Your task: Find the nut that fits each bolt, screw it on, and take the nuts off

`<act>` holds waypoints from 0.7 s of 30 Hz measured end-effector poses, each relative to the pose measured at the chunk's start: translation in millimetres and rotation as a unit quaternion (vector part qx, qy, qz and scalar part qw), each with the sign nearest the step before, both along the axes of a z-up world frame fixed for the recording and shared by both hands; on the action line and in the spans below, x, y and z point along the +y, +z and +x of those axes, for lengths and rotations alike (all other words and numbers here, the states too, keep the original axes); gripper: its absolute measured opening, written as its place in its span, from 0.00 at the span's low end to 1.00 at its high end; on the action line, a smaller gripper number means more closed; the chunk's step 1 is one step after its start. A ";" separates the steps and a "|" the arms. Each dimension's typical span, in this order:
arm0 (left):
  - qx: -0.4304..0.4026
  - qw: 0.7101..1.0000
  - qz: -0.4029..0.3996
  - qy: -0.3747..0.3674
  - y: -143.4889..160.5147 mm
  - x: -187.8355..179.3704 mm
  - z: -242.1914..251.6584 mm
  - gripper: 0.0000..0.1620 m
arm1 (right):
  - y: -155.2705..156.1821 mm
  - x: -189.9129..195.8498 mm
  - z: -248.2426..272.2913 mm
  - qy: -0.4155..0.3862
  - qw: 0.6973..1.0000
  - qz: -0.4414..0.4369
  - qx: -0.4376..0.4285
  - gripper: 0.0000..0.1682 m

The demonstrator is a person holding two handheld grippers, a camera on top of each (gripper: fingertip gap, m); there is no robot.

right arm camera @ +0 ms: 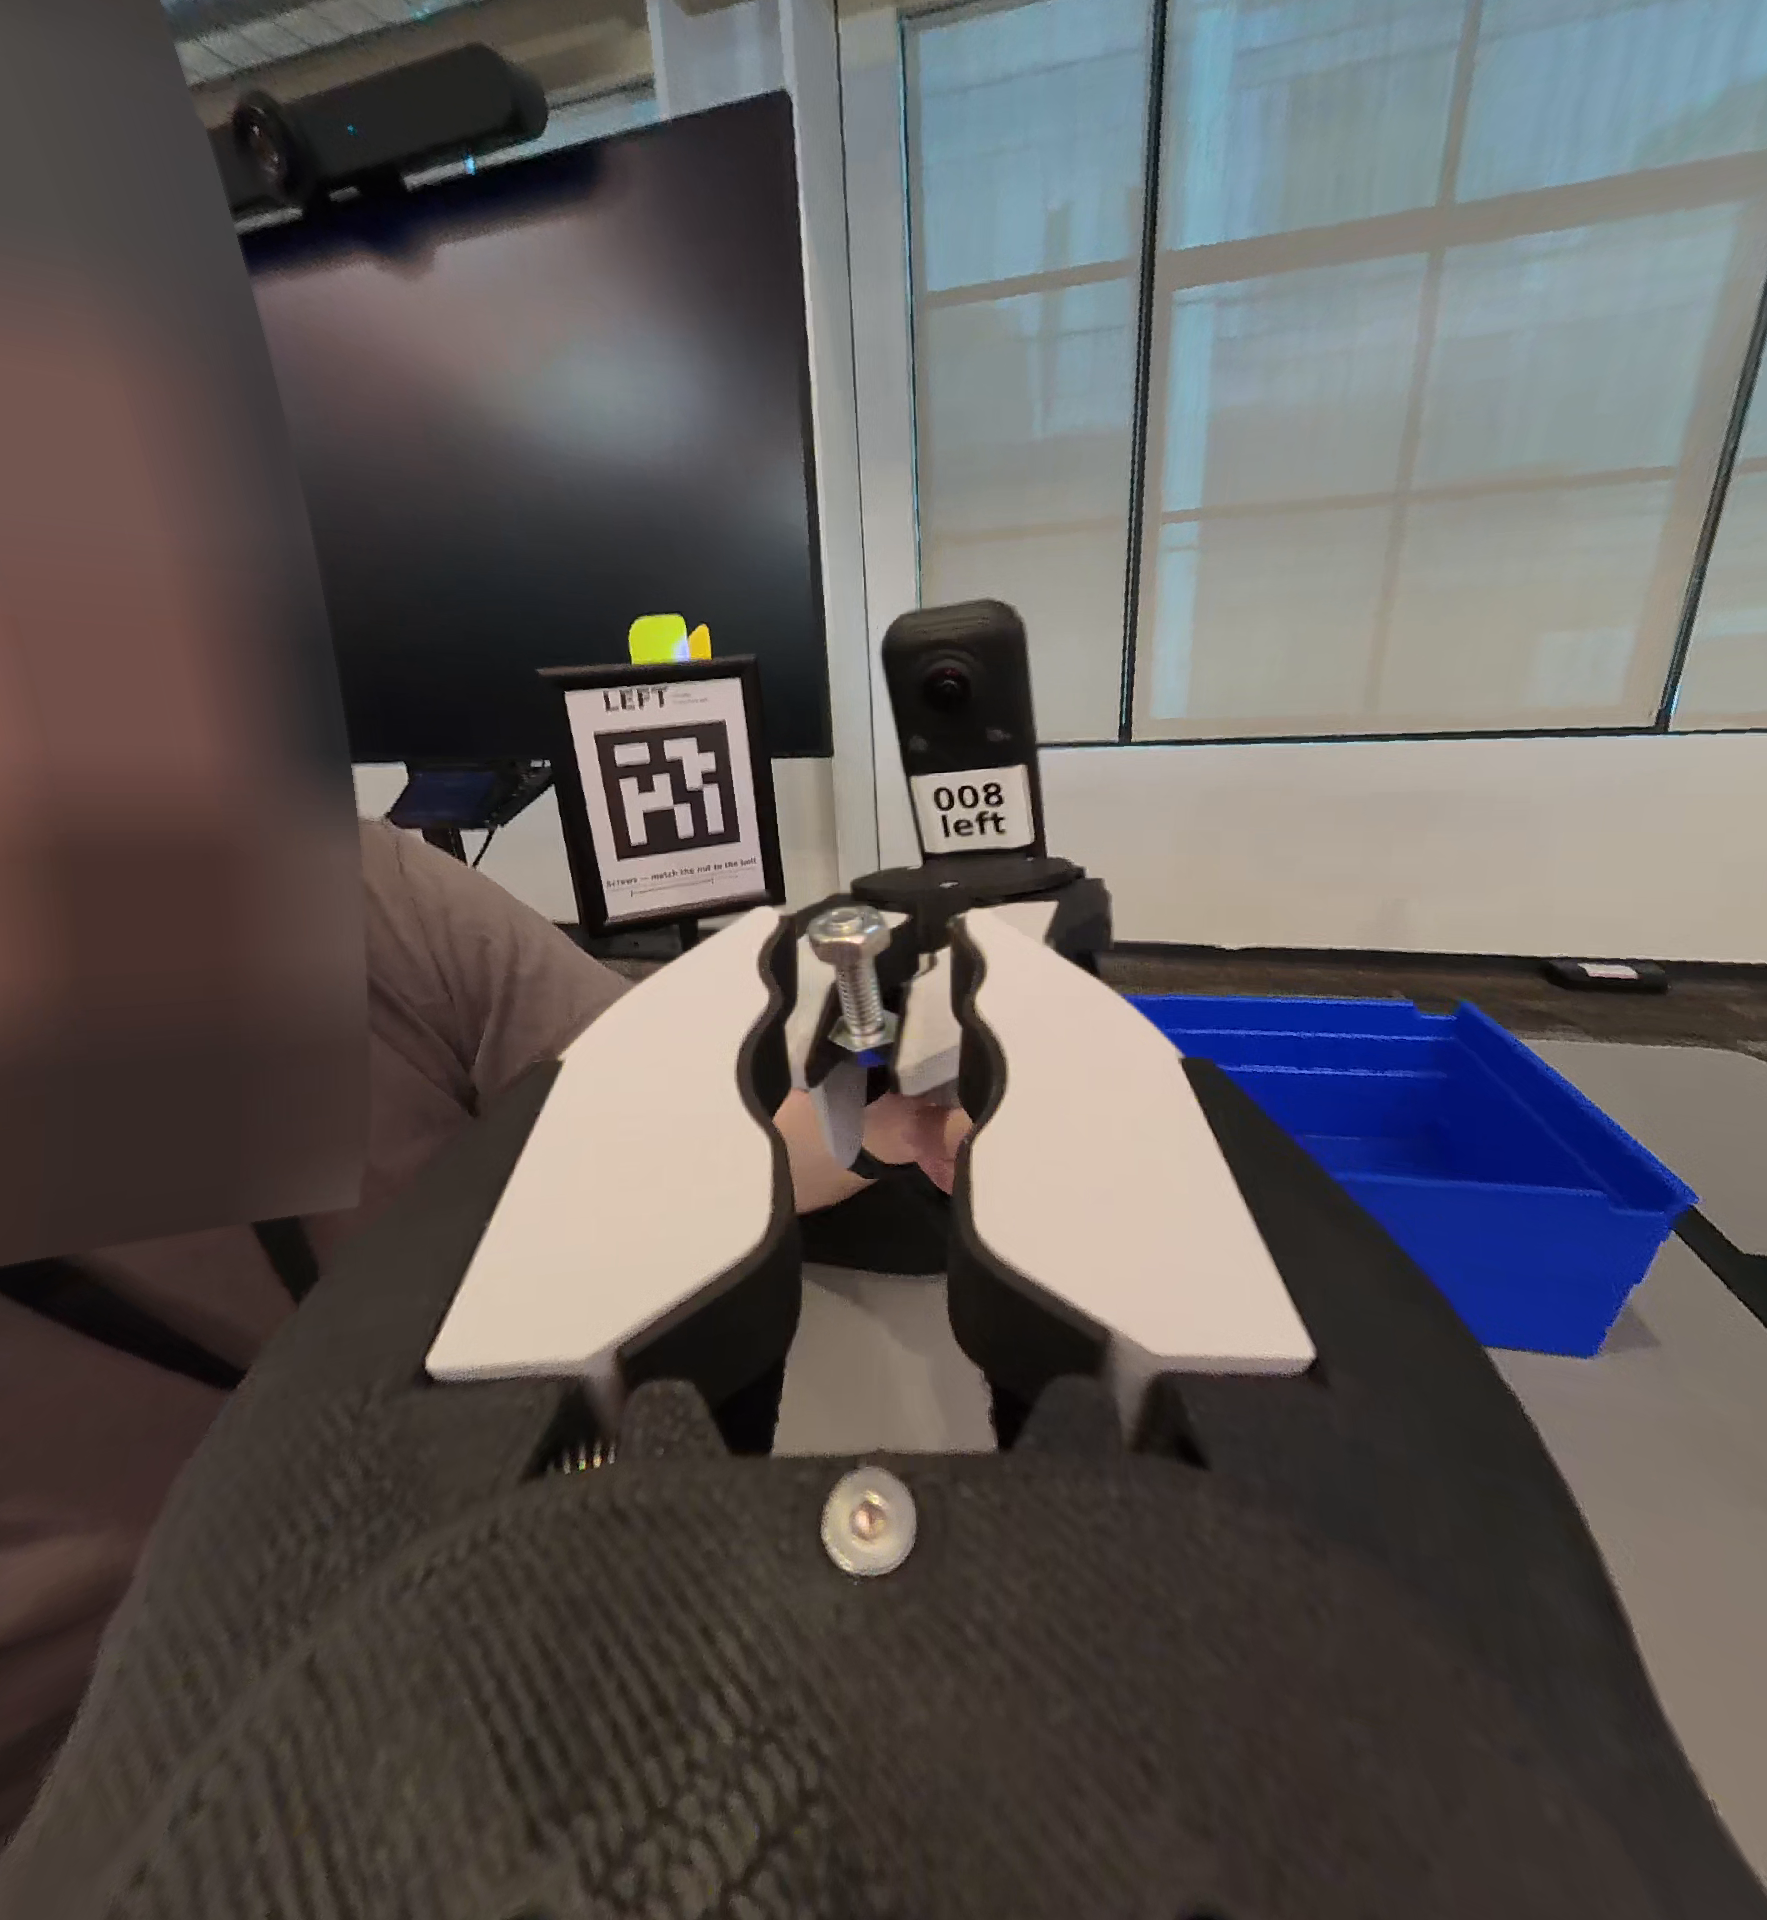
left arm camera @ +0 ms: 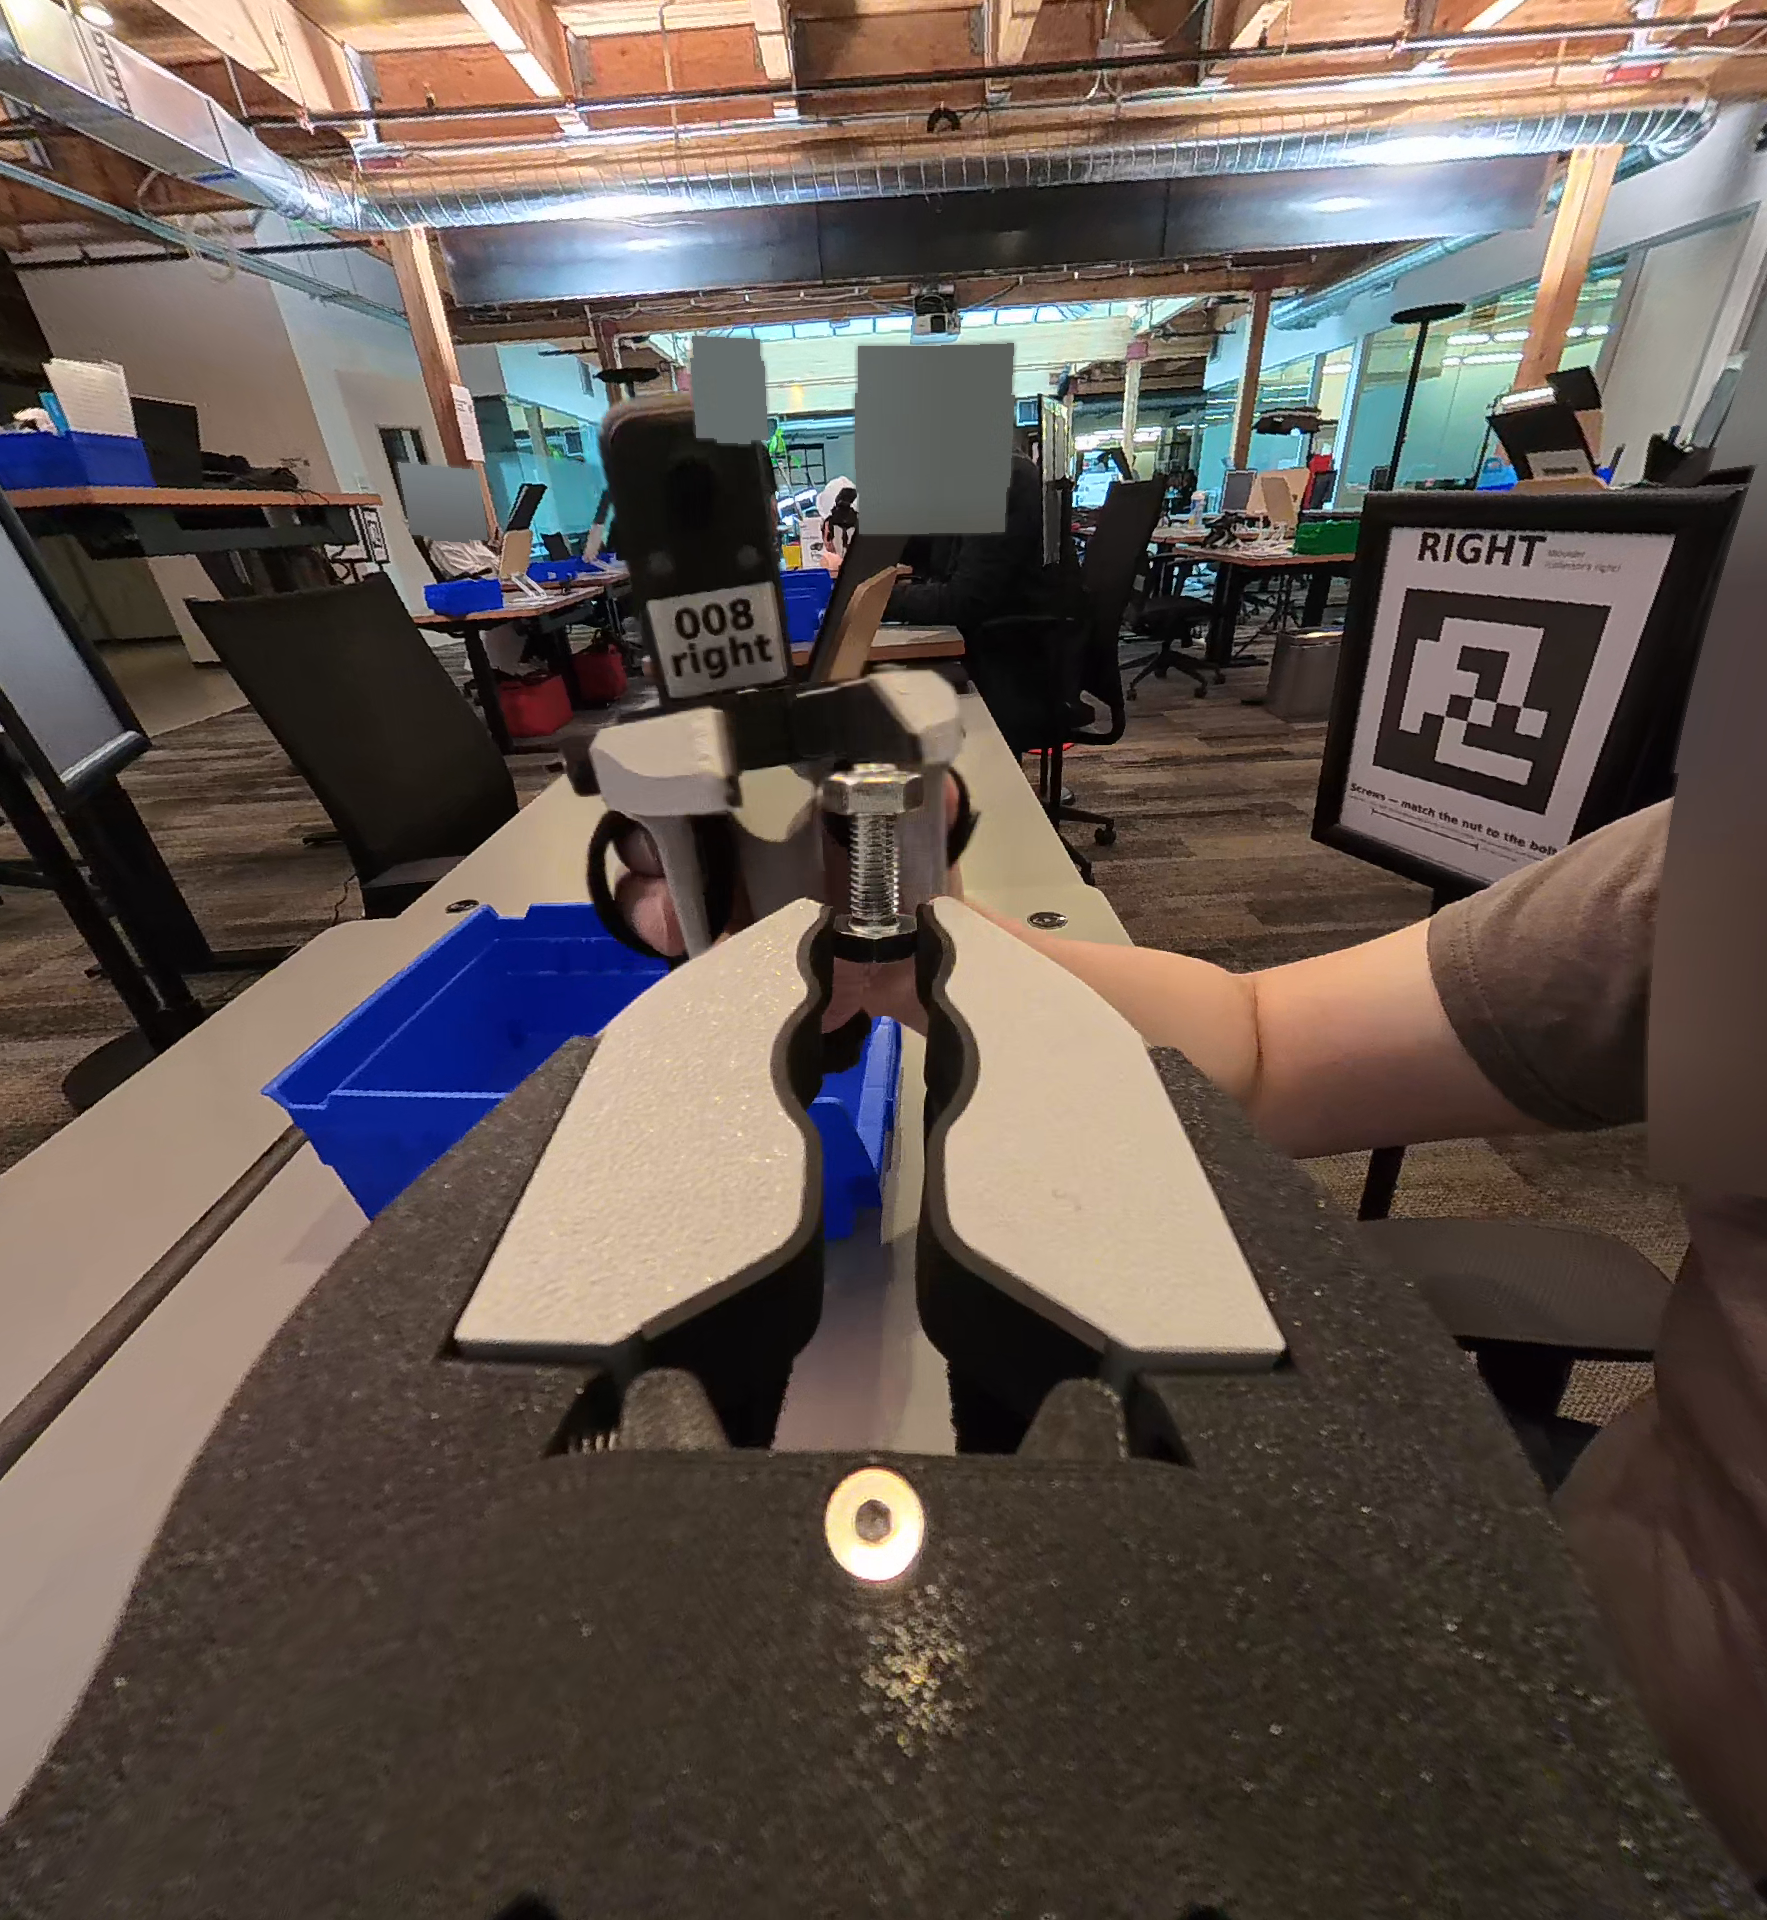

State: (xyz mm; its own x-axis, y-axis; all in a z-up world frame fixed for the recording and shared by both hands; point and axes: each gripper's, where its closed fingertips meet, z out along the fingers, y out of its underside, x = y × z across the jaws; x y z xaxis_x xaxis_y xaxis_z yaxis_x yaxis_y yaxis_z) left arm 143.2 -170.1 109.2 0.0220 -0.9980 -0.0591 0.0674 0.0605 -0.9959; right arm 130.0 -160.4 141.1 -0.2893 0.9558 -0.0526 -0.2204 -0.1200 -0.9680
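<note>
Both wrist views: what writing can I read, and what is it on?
I do not repeat writing; these things bear it.
White label on a black camera mount, left wrist view: legible.
Black-framed white sign with square pattern: heading legible, small print blurred.
Right wrist view: second white label, second framed sign, likewise.

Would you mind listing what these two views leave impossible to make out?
1. Left wrist view: how far the nut sits on the bolt threads; the left claw pads cover it.
2. Right wrist view: whether the right claw truly pinches the bolt head; gaps show beside it.
3. Both views: the blue bin contents; its walls hide most of the floor.
</note>
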 end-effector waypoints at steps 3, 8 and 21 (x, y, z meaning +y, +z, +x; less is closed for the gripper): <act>0.003 1.000 -0.001 -0.003 -1.9 -1.1 1.6 0.09 | -7.0 -6.2 -10.2 -0.006 1.000 0.023 -0.021 0.17; -0.003 1.000 -0.002 -0.004 1.6 -2.0 -0.5 0.09 | -6.0 1.9 -3.0 -0.001 1.000 0.005 -0.006 0.17; 0.003 1.000 0.004 -0.003 0.2 -3.5 1.4 0.09 | -3.3 -5.7 -5.7 0.009 1.000 0.010 -0.001 0.18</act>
State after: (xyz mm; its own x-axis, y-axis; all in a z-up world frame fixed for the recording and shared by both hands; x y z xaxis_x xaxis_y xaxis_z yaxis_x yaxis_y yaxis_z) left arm 144.6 -173.6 109.4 0.0162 -0.9976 -0.0674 0.0614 0.0683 -0.9958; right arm 124.3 -166.1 137.8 -0.3060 0.9514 -0.0346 -0.2168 -0.1050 -0.9706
